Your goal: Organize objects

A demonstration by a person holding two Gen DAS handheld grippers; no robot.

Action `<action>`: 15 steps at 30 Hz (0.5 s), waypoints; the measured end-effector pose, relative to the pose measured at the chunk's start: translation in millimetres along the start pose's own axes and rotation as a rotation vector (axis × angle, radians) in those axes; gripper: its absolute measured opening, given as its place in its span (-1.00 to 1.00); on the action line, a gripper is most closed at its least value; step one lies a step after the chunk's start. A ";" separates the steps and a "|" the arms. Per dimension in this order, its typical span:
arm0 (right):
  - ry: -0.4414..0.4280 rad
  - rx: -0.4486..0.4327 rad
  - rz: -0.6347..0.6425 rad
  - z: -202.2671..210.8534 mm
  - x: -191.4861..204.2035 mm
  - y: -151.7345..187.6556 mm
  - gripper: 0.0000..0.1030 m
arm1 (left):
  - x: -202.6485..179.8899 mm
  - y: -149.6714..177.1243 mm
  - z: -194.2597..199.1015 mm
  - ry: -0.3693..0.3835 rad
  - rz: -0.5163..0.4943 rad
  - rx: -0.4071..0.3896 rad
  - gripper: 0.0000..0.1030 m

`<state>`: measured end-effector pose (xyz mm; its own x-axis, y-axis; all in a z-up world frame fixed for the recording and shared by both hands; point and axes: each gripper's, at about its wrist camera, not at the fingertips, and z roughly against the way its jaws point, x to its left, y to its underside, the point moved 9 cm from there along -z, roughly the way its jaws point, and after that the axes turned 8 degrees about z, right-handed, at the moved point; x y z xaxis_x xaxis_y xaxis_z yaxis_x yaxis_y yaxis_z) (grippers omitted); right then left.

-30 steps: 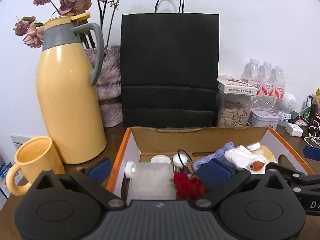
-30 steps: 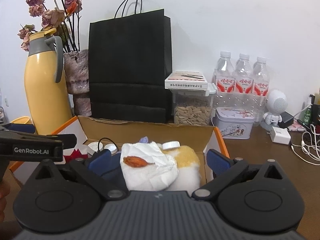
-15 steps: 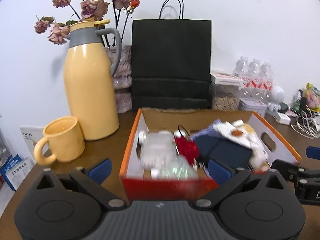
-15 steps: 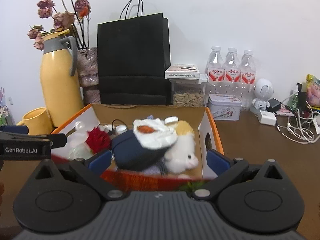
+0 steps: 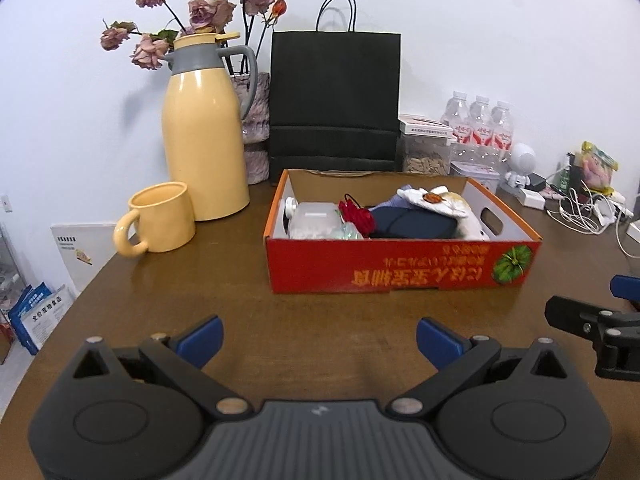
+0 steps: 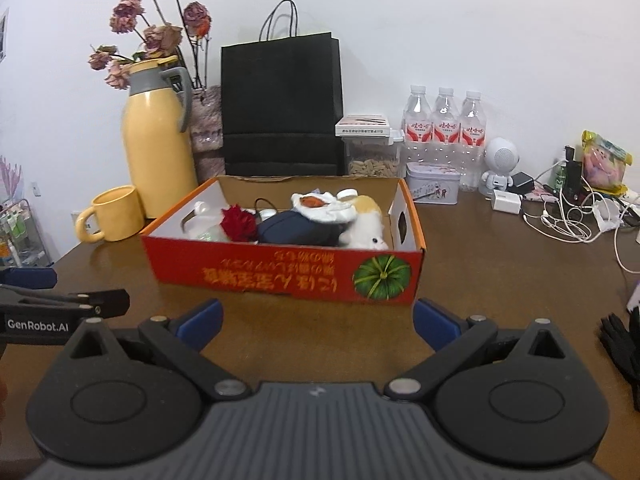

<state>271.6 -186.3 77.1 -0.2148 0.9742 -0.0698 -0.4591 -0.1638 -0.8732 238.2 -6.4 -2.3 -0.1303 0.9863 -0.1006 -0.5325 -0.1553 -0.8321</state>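
A red and orange cardboard box (image 5: 400,270) (image 6: 280,276) stands on the brown table, filled with a clear plastic bottle (image 5: 312,220), a red flower (image 5: 358,216) (image 6: 239,222), a dark blue pouch (image 5: 416,222) (image 6: 300,226), a white cloth (image 5: 436,200) (image 6: 324,206) and a plush toy (image 6: 370,228). My left gripper (image 5: 319,340) is open and empty, well in front of the box. My right gripper (image 6: 316,322) is open and empty, just in front of the box's near wall.
A yellow thermos (image 5: 204,140) and yellow mug (image 5: 160,218) stand left of the box. A black paper bag (image 5: 335,100), flower vase, seed jar (image 6: 372,152), water bottles (image 6: 444,124), tin and cables (image 6: 568,220) line the back and right.
Both grippers have pulled back from over the box toward the table's near edge. The box contents, once right under the fingers, now lie farther away. Both grippers stay open.
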 end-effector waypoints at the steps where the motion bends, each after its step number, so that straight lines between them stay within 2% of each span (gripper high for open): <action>1: -0.002 0.000 0.002 4.4 2.0 1.7 1.00 | -0.4 1.7 4.0 0.000 -0.002 -0.002 1.00; 15: -0.005 -0.009 0.012 30.2 13.3 4.4 1.00 | -1.9 2.5 27.4 0.012 0.001 -0.020 1.00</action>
<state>240.7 -178.8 86.9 -0.2248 0.9713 -0.0782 -0.4486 -0.1744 -0.8766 214.2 -10.1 10.7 -0.1208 0.9868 -0.1078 -0.5159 -0.1552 -0.8425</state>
